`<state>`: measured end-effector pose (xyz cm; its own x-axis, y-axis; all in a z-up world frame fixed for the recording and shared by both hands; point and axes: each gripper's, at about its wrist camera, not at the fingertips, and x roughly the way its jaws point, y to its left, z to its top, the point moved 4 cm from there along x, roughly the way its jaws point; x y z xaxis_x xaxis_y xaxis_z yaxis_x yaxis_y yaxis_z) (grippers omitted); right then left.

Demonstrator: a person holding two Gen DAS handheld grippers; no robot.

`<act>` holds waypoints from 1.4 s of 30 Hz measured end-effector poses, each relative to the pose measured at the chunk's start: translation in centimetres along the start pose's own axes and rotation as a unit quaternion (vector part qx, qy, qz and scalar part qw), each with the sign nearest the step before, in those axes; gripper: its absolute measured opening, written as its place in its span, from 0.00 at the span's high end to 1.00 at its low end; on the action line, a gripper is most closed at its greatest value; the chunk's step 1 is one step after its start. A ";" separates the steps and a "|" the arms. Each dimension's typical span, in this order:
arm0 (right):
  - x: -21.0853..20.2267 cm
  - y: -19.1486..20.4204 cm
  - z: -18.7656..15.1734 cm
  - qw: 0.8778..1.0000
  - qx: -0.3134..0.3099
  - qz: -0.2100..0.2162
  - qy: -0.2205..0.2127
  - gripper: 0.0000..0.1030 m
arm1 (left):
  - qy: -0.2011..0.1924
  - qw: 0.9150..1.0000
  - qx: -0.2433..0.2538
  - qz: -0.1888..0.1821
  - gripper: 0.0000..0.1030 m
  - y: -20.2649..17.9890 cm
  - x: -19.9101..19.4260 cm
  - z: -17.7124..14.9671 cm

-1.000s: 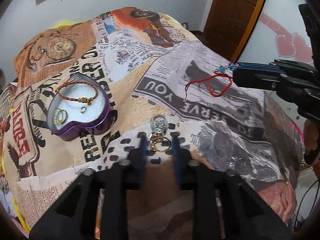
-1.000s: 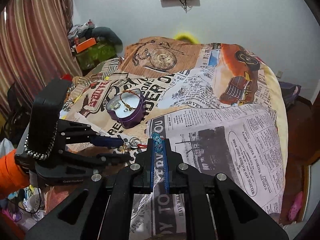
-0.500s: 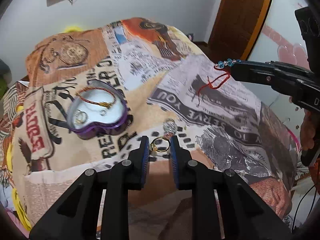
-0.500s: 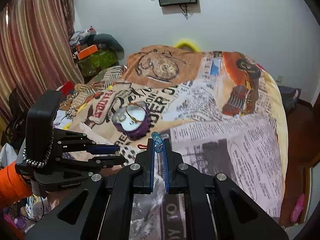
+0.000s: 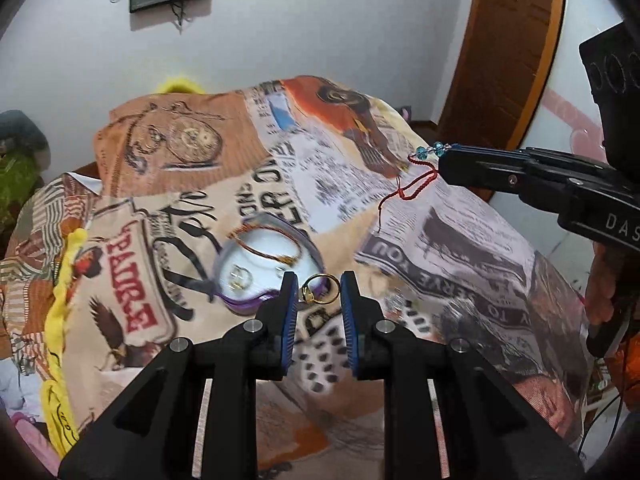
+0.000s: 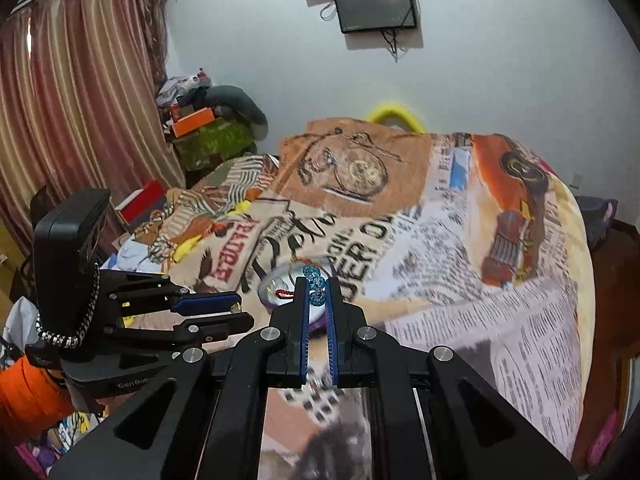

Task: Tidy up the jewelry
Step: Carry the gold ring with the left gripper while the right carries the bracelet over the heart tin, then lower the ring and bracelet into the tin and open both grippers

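With a bracelet and small rings already in the heart-shaped box [image 5: 267, 258] on the bed [image 5: 460, 248], your left tongs [image 5: 319, 289] pinch a gold ring [image 5: 320, 289] and your right tongs [image 6: 315, 294] pinch the red beaded bracelet [image 5: 416, 178], both aloft and not yet in the box.

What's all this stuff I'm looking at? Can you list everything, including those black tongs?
Gold ring: one, gold, pinched between the left tongs' tips.
Cord bracelet: one, red with blue beads, hanging from the right tongs.
Heart-shaped box: one, purple with white lining, open on the bedspread.
Bracelet in box: one, red and gold.
Rings in box: blurred, perhaps two.
Bedspread: one, newspaper print, over the bed.
Screen: one, black, on the wall.
Curtain: one, striped pink-brown, at the left.
Door: one, brown wood.
Left gripper: black, blue pads.
Right gripper: black, blue pads.
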<state>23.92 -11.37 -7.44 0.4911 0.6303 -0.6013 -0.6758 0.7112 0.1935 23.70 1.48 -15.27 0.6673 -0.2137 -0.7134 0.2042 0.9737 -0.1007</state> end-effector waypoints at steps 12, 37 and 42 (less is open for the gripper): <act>4.4 1.7 2.7 1.000 -0.005 0.016 0.004 0.93 | -0.003 0.999 -0.017 0.027 0.80 4.3 1.9 1.4; 14.8 -1.0 -1.1 0.984 0.022 0.025 0.172 0.93 | 0.054 0.998 -0.013 0.022 0.80 5.7 8.5 0.2; 15.2 -0.8 -1.4 0.983 0.014 0.023 0.184 0.93 | 0.052 0.998 -0.005 0.028 0.80 5.5 8.1 0.1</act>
<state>31.16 -2.74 -17.82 0.2251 0.5106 -0.8298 -0.6742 0.6965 0.2457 30.36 5.08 -21.54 0.5999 -0.1505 -0.7858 0.1618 0.9847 -0.0650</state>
